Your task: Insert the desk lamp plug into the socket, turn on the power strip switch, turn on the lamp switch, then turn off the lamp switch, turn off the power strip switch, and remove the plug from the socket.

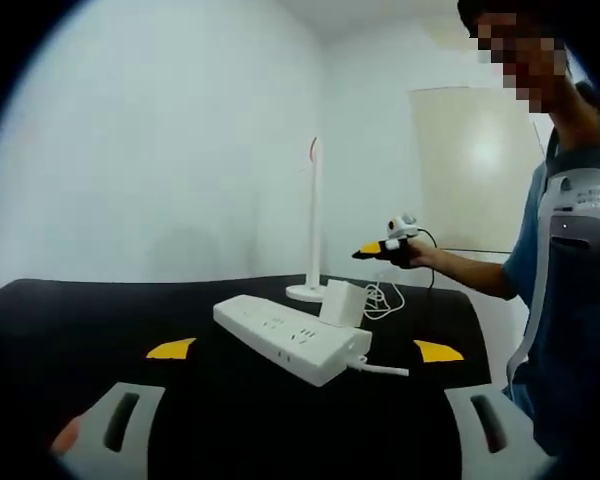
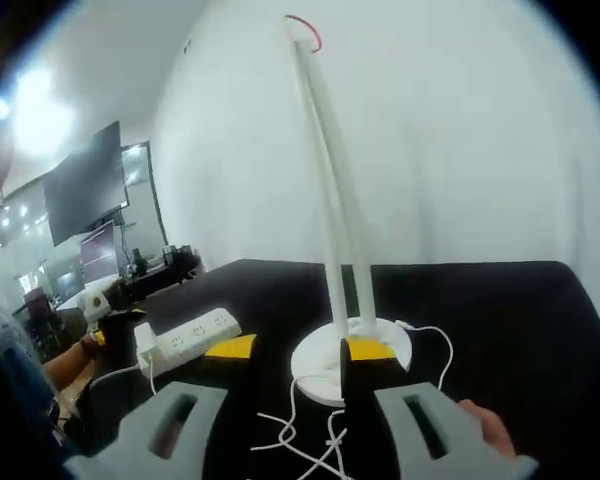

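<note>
One desk lamp [image 2: 330, 200] stood on the black table [image 1: 80, 310], a thin white stem rising from a round flat base [image 2: 352, 362]. One white power strip [image 1: 290, 338] lay near the middle of the table, and one white plug block [image 1: 336, 302] sat upright on its far end, seemingly already in a socket; how deeply it was seated could not be told. One thin white cord [image 2: 310, 440] looped loosely across the table just near the lamp base.

Judging by looks, the lamp was light and top-heavy, with a stiff, slender stem, so it would tip easily if pushed high up. Any press on its switch was better made low, at the base. The plug block looked like rigid, smooth plastic, best pinched across its two broad faces and pulled straight out. The strip seemed light enough to slide or lift during that pull, so it likely needed pinning down. The cord was limp and could snag a jaw.

Two grippers were in play. The left gripper [image 1: 305, 350] hung back on the near side of the strip, jaws spread wide and empty. The right gripper [image 2: 298, 348] hovered with its jaws parted on either side of the lamp base, holding nothing; in the left gripper view it appeared beyond the strip, near the lamp.
</note>
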A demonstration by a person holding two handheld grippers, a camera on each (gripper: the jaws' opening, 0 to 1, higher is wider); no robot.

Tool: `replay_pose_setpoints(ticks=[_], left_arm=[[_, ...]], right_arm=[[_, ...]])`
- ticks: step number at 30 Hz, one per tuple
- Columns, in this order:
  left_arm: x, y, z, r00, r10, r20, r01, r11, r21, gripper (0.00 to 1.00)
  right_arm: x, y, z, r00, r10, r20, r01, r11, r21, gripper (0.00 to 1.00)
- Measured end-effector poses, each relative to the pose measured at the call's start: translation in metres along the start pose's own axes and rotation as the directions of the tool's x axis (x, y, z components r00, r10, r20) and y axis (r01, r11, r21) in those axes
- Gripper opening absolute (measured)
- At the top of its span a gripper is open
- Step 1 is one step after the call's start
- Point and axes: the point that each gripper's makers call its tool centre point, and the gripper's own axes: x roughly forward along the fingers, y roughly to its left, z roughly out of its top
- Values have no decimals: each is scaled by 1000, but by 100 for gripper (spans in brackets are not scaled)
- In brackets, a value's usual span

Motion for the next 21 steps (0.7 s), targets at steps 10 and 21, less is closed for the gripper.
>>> replay_pose_setpoints(ticks=[10,21], left_arm=[[-1,2,0,1000,9,-3,-9,1000,0,81],[-1,2,-1,1000,11,-8,-11,1000,4,81]], right_arm=[[24,-15,-4,1000,17,-7,-16,1000,13,33],[46,-18,-9,1000,24,-14,-24,1000,-2,30]])
